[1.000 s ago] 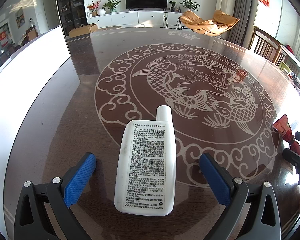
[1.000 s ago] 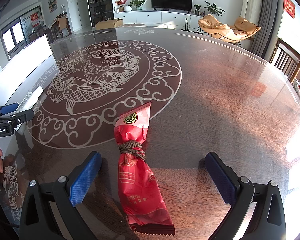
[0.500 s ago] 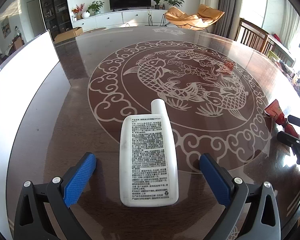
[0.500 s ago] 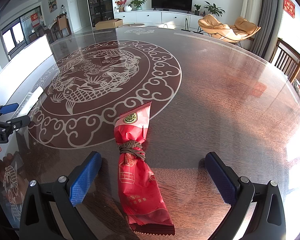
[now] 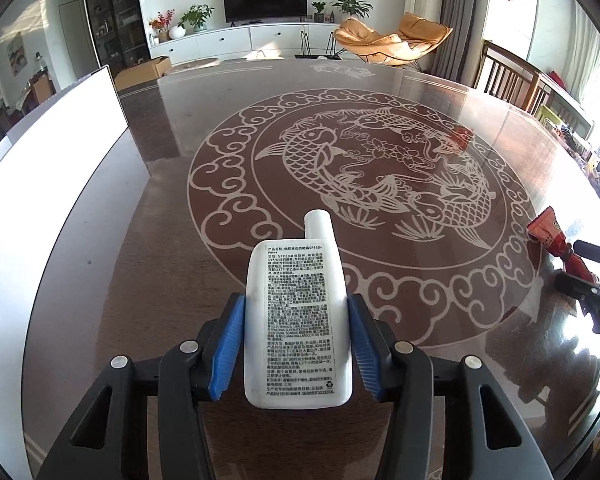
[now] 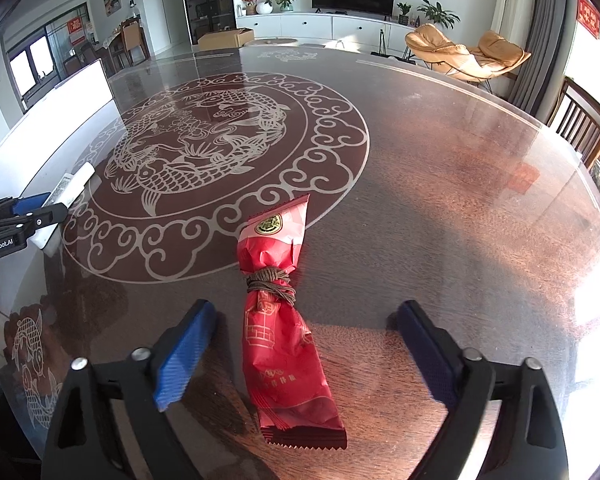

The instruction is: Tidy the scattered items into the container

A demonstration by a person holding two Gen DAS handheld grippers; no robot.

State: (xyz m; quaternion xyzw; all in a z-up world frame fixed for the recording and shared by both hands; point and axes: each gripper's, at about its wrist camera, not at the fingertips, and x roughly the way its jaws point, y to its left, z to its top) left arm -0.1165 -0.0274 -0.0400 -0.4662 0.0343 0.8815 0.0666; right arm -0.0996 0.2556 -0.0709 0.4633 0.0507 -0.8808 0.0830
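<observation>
step: grasp | left gripper [image 5: 296, 344] clamped on white bottle [image 5: 298, 320] lying on table [image 5: 480, 320] | right gripper [image 6: 304, 344] wide, straddling red packet [image 6: 284, 332], no contact | container: white box [image 5: 52, 168] at left | next: lift bottle, carry left over wall

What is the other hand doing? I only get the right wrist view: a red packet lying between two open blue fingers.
Observer: The left gripper is shut on a white bottle, one blue pad against each side.
Operator: Which way does the bottle point?
Observer: Its cap points away from the gripper, toward the fish pattern on the table.
Operator: Is anything written on it?
Observer: Yes, a label of small black print faces up.
</observation>
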